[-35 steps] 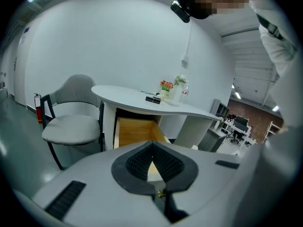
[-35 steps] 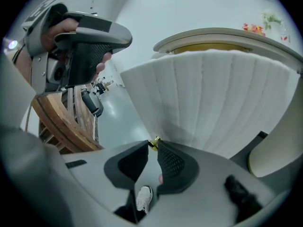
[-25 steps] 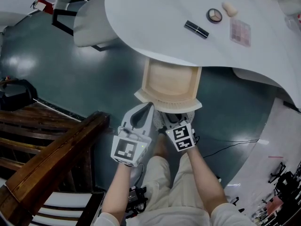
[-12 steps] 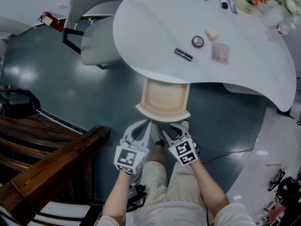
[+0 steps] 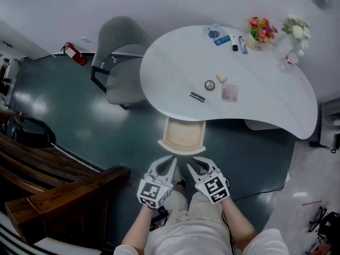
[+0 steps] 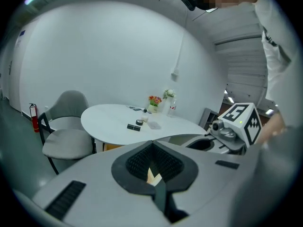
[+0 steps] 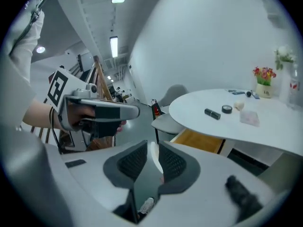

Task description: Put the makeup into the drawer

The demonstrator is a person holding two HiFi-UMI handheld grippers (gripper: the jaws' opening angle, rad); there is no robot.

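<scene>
Left gripper (image 5: 166, 164): sitting low in the centre of the head view, jaws pressing together with nothing between them, and in the left gripper view its pads (image 6: 137, 162) are meeting at the seam
Right gripper (image 5: 197, 166): hovering just beside it on the right, its jaws have just been closing, a slim gap is showing between the pads (image 7: 132, 162) and they are pinching nothing
Drawer (image 5: 183, 137): standing pulled out just above both grippers, poking from under the table's near edge, with its pale wooden floor showing
Table (image 5: 265, 110): white and curved, sweeping across the upper right of the head view
Makeup: all lying on the tabletop above the drawer, well apart from both grippers, with the black tube (image 5: 197, 96) leftmost, the round compact (image 5: 210, 85) next, the beige sponge (image 5: 221, 78) just beside that and the pink palette (image 5: 229, 93) rightmost
Flowers (image 5: 260, 31): standing near the table's far edge, upper right
Chair (image 5: 122, 62): grey, waiting at the table's left end
Wooden bench (image 5: 64, 195): running along the lower left corner
</scene>
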